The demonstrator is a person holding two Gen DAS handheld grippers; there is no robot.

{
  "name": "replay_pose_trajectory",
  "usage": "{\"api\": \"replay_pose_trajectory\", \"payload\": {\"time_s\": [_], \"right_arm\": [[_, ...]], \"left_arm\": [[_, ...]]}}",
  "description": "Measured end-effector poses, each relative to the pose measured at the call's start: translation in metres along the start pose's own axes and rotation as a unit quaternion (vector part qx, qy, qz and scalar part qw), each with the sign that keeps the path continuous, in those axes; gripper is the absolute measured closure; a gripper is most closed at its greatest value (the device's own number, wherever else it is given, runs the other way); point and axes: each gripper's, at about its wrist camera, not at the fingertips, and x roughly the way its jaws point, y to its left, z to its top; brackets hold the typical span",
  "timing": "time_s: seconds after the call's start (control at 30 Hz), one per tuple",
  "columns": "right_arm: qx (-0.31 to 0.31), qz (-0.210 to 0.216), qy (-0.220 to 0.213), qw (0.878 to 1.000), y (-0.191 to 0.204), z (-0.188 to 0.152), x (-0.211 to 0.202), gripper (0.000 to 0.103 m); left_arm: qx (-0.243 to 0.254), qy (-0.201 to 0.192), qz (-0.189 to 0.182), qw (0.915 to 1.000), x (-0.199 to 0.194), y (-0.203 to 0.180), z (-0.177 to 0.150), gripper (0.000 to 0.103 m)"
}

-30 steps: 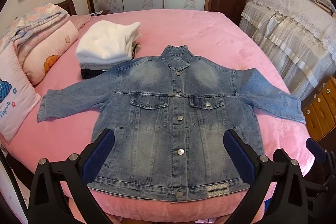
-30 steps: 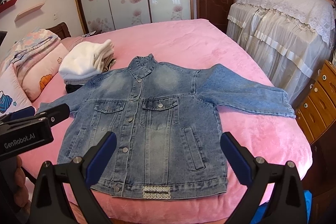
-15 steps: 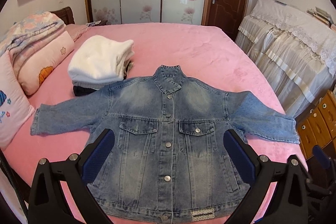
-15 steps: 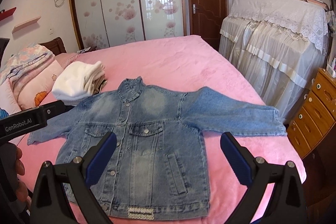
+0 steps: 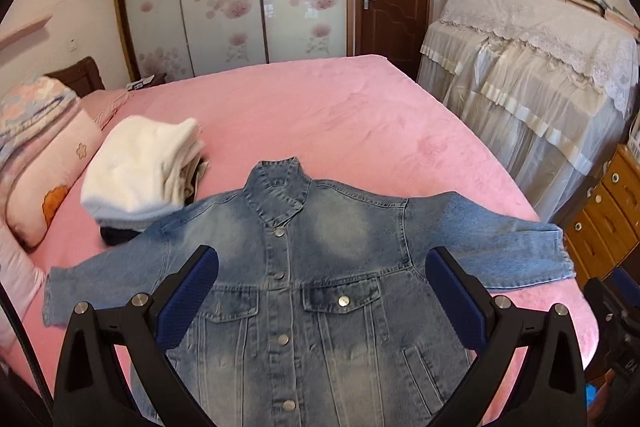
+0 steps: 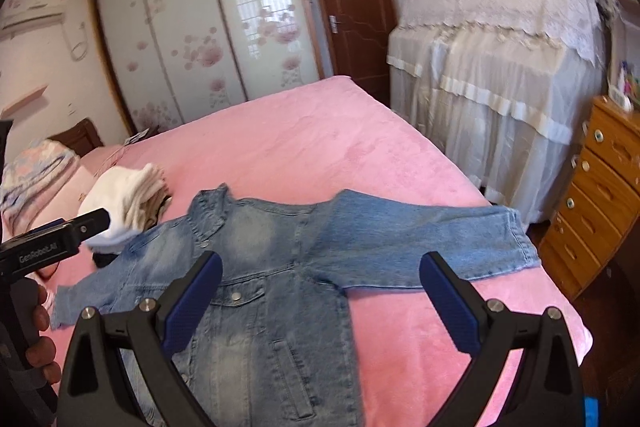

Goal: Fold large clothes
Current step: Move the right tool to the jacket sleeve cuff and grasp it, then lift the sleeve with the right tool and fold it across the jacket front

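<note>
A blue denim jacket (image 5: pixel 320 267) lies flat, front up and buttoned, on the pink bed (image 5: pixel 320 115), both sleeves spread out sideways. My left gripper (image 5: pixel 320 303) hovers open above the jacket's chest, nothing between its blue pads. In the right wrist view the jacket (image 6: pixel 280 267) lies below my right gripper (image 6: pixel 320 303), which is open and empty over the jacket's right side, near where the right sleeve (image 6: pixel 420 239) starts. The left gripper's body (image 6: pixel 48 247) shows at that view's left edge, held by a hand (image 6: pixel 40 343).
A stack of folded white and dark clothes (image 5: pixel 140 175) sits just left of the jacket's shoulder. Pillows and a folded quilt (image 5: pixel 36 147) lie at the bed's left. A lace-covered cabinet (image 5: pixel 532 75) and a wooden drawer chest (image 6: pixel 600 195) stand to the right.
Both grippers have risen and tilted upward, so the jacket sits lower in each view and its hem has dropped out of frame. Both stay open. The jacket has not moved.
</note>
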Motion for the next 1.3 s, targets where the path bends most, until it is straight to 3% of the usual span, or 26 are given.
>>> {"api": "replay_pose_trajectory", "payload": {"time_s": [0.17, 0.4, 0.53, 0.73, 0.97, 1.07, 1.13, 1.2, 1.3], "right_arm": [[0.057, -0.058, 0.010, 0.997, -0.067, -0.001, 0.029, 0.003], [0.160, -0.085, 0.071, 0.981, -0.170, -0.023, 0.090, 0.004], [0.201, -0.105, 0.109, 0.968, -0.216, -0.044, 0.126, 0.014], [0.269, -0.090, 0.147, 0.947, -0.264, -0.070, 0.167, 0.018], [0.315, -0.095, 0.136, 0.934, -0.291, -0.067, 0.201, 0.020], [0.329, -0.115, 0.132, 0.928, -0.303, -0.063, 0.212, 0.048], [0.334, -0.116, 0.129, 0.927, -0.308, -0.058, 0.215, 0.090], [0.332, -0.108, 0.111, 0.930, -0.304, -0.050, 0.207, 0.093], [0.261, -0.096, 0.056, 0.959, -0.265, -0.022, 0.180, 0.094]], "left_arm": [[0.011, 0.023, -0.031, 0.9992, 0.051, -0.035, 0.012, 0.000], [0.042, 0.048, -0.048, 0.9968, 0.123, -0.084, -0.001, 0.000], [0.066, 0.077, -0.057, 0.9932, 0.164, -0.113, -0.018, 0.000], [0.089, 0.139, -0.077, 0.9833, 0.220, -0.158, -0.048, 0.000], [0.096, 0.156, -0.090, 0.9789, 0.235, -0.181, -0.066, 0.000], [0.086, 0.161, -0.098, 0.9783, 0.235, -0.180, -0.065, 0.000], [0.079, 0.158, -0.100, 0.9792, 0.233, -0.175, -0.062, 0.000], [0.072, 0.154, -0.098, 0.9805, 0.228, -0.167, -0.058, 0.000], [0.057, 0.145, -0.093, 0.9834, 0.220, -0.144, -0.052, 0.000]]}}
